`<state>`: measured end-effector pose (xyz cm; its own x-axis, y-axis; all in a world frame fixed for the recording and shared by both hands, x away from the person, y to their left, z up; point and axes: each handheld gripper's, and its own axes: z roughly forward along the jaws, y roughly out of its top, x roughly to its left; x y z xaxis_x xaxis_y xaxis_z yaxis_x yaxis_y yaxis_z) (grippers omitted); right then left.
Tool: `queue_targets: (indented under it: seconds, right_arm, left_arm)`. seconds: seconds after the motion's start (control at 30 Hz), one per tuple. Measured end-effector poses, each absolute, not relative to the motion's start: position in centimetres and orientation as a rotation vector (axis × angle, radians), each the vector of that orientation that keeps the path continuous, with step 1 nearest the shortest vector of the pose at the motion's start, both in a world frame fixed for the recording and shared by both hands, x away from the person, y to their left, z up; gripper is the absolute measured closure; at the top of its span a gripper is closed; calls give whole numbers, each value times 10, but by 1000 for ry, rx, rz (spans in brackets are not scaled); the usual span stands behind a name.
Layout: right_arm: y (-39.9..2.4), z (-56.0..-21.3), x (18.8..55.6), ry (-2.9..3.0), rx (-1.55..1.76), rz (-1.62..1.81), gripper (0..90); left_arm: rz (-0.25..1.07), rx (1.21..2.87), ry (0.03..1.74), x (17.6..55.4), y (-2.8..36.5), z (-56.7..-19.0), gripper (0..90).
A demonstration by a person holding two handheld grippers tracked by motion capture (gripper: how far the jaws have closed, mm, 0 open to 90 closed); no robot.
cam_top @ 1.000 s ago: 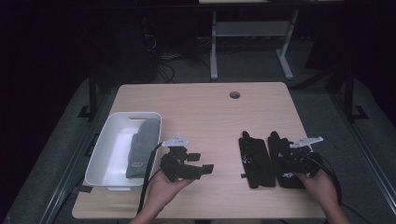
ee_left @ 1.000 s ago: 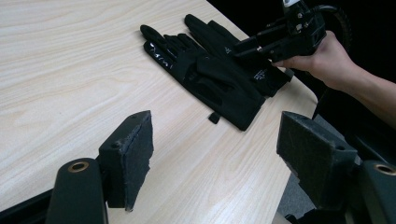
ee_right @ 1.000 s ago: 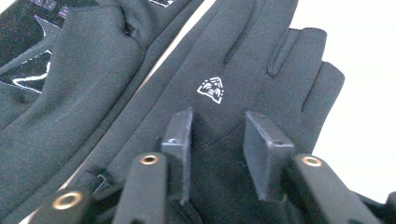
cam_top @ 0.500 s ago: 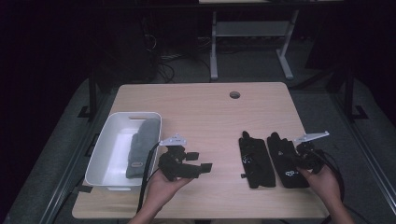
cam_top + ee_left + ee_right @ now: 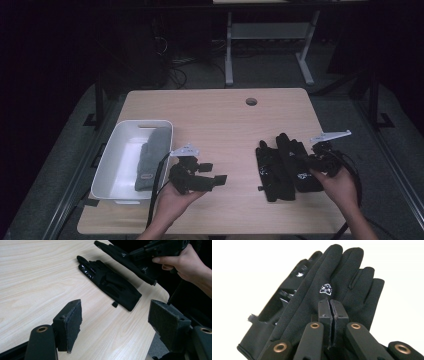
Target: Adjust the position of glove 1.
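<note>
Two black gloves lie side by side on the right part of the wooden bench [image 5: 220, 115]. The right gripper [image 5: 320, 159] has its fingers pressed together on the outer black glove [image 5: 300, 162], near its cuff edge. The inner black glove [image 5: 270, 170] lies flat just beside it. The left gripper [image 5: 212, 175] hovers over the bench with its fingers [image 5: 71, 327] wide apart and holding nothing. One grey glove [image 5: 152, 155] rests inside the white bin [image 5: 107, 170] at the left.

bin [image 5: 111, 165] left on table [image 5: 220, 115] | mitten [image 5: 152, 157] inside | gloves [image 5: 282, 167] right
</note>
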<state>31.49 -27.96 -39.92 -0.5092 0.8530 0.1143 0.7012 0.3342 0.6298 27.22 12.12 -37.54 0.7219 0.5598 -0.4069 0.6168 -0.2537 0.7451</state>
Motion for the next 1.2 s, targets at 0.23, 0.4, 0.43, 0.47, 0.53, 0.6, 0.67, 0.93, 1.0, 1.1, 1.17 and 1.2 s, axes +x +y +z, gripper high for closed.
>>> queue_targets:
  seconds: [0.23, 0.4, 0.43, 0.47, 0.53, 0.6, 0.67, 0.93, 1.0, 1.1, 1.17, 1.2]
  right_arm:
    - [-252, -406, 322, 2397, 1409, 962, 877]
    - [-241, -413, 326, 2411, 1406, 954, 877]
    - [-239, -414, 327, 2415, 1404, 949, 877]
    - [-236, -416, 327, 2419, 1410, 945, 876]
    - [-232, -420, 329, 2432, 1407, 935, 876]
    - [-228, -422, 330, 2440, 1400, 930, 875]
    - [-225, -425, 330, 2440, 1416, 925, 874]
    - [-223, -435, 331, 2471, 1427, 952, 701]
    - [-225, -433, 330, 2460, 1434, 956, 658]
    - [-235, -429, 328, 2418, 1434, 951, 641]
    - [-241, -428, 328, 2404, 1425, 944, 661]
    - [-244, -427, 327, 2396, 1420, 937, 672]
  left_arm:
    - [-65, 1929, 905, 272, 124, -375, 270]
    - [-62, 1930, 910, 271, 127, -374, 269]
    - [-61, 1929, 913, 271, 127, -374, 269]
    - [-59, 1929, 911, 271, 128, -374, 269]
    - [-58, 1930, 912, 271, 130, -374, 269]
    - [-56, 1926, 918, 271, 131, -374, 269]
    - [-56, 1929, 919, 271, 132, -374, 269]
    - [-62, 1934, 921, 271, 132, -378, 269]
    - [-62, 1937, 918, 271, 131, -378, 269]
    - [-65, 1944, 917, 271, 128, -379, 269]
    - [-63, 1950, 915, 271, 127, -380, 270]
    - [-64, 1953, 913, 271, 127, -380, 270]
